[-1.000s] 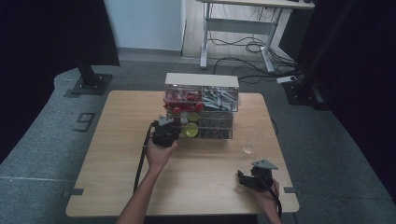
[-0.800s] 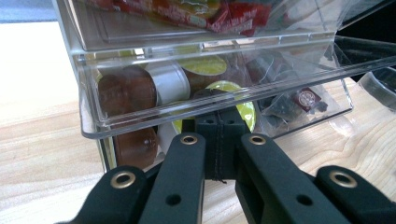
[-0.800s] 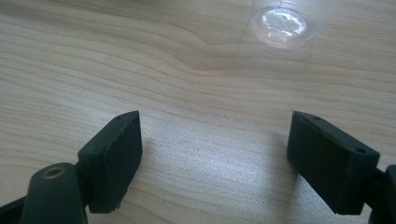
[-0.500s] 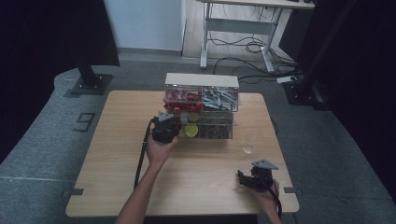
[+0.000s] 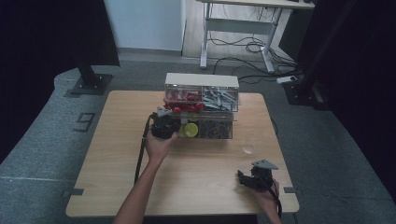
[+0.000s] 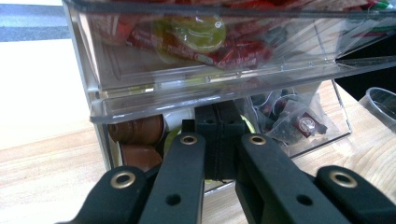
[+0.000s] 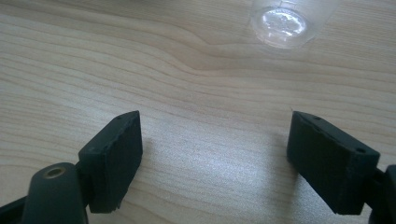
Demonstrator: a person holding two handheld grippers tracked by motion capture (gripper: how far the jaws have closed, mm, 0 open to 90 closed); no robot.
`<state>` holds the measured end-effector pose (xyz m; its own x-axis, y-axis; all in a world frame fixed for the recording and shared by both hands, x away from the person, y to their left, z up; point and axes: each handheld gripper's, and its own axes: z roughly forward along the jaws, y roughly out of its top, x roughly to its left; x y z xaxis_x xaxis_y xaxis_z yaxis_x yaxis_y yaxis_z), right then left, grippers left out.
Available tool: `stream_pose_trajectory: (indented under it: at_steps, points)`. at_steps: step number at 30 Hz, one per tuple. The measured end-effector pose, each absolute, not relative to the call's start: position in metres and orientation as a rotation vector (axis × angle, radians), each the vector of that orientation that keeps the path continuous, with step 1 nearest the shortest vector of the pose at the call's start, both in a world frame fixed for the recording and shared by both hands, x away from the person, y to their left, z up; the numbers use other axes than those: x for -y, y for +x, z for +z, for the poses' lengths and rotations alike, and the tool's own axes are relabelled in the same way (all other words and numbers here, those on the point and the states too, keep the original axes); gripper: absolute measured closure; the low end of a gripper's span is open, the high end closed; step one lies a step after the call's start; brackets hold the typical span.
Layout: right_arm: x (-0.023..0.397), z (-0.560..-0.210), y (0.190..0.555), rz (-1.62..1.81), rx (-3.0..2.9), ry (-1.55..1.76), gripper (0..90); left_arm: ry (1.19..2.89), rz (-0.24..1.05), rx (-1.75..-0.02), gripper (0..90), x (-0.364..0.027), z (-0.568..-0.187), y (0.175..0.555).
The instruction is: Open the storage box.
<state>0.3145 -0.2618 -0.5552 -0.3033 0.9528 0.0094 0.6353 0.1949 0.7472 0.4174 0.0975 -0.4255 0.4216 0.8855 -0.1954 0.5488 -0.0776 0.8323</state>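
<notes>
Two black fingers of the left gripper are pressed tight together, with no gap between them and nothing held. Their tips sit at the front of the bottom drawer of a clear drawer box, just under the lip of the drawer above. It is hard to see if the tips touch the plastic or just poke in under it. Beside the tips are brown cups on one side and small clear packets on the other. The top drawer holds red packets and a yellow-green round thing.

From above, the left gripper is right against the front of the box, at its left end. The person's left hand holds it, and a cable hangs down along the arm.

The fingers of the right gripper stand wide apart and hold nothing. Bare wood of the counter shows between them. A small clear cup stands on the counter a little way past them. From above, the right gripper rests near the front right corner of the counter, well apart from the box, and the clear cup is between it and the box.
</notes>
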Motion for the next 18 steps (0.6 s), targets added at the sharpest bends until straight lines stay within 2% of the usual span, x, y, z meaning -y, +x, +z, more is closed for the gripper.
stream_pose_trajectory:
  at_steps: [18]
  points:
    - [0.2618,-0.5551,0.3143,0.914,-2.010,1.480,20.8,1.746,0.464,-1.244,90.0,-0.0952,-0.4189,0.4223]
